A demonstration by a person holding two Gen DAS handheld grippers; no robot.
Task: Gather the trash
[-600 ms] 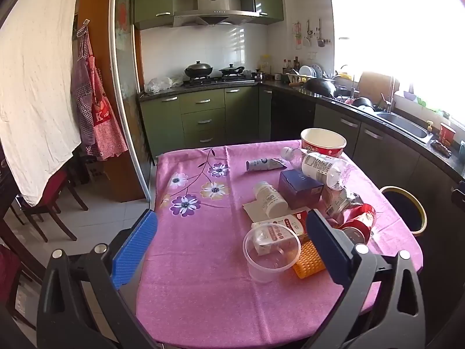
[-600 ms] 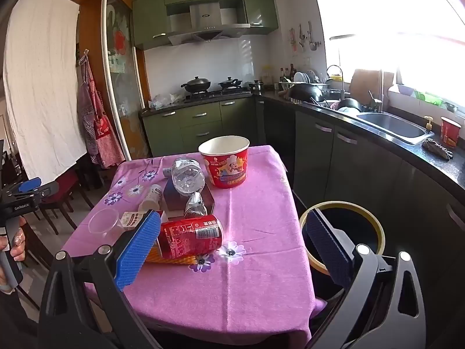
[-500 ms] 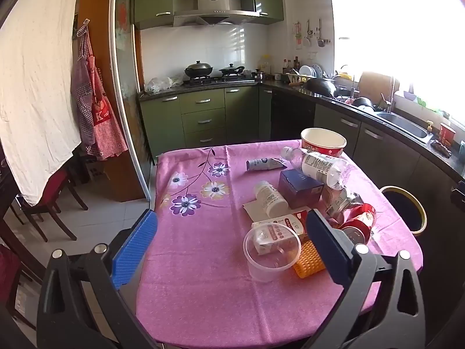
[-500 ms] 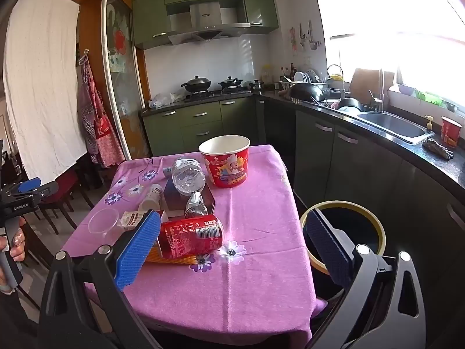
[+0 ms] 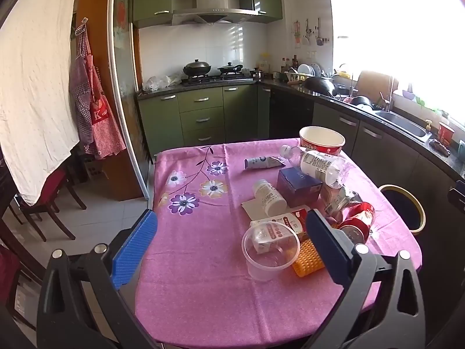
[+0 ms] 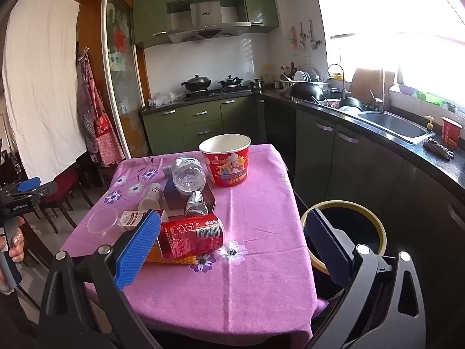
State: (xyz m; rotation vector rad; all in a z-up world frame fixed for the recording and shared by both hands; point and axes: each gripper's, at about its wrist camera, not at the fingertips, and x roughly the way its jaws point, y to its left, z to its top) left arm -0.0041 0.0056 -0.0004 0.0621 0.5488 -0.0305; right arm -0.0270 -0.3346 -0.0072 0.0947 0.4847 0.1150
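Both of your grippers are spread wide and carrying nothing: left gripper (image 5: 229, 241) hangs over the near edge of the pink flowered tablecloth (image 5: 203, 290), right gripper (image 6: 232, 244) over its bin-side corner.

Landmark: the black round trash bin with a yellow rim (image 6: 375, 226), on the floor just off the table's corner. All the trash is on the cloth, none visibly in the bin.

Risks:
- The clear crumpled plastic bottle (image 6: 189, 174) leans on the dark blue cardboard box (image 5: 299, 186), on the side away from the bin. Pull the box first and the bottle probably rolls.
- The red dented drink can (image 6: 189, 235), nearest the bin, lies on its side touching the orange ribbed plastic piece (image 5: 308, 257). A pinch on the curve may send it off the edge.
- The clear plastic cup (image 5: 270, 253), farthest from the bin, is thin; squeeze hard and it will likely fold and slip.
- The red paper noodle bucket (image 6: 225, 160), behind the bottle, looks too wide to span; take it by the rim.

Count: one bottle, one can, one cup, one bucket, one box, one white pill bottle (image 5: 268, 197), one white squeeze tube (image 5: 264, 162), one small white carton (image 5: 276, 228), one crushed silver foil pouch (image 6: 196, 202) (glare, so pouch is a guess).
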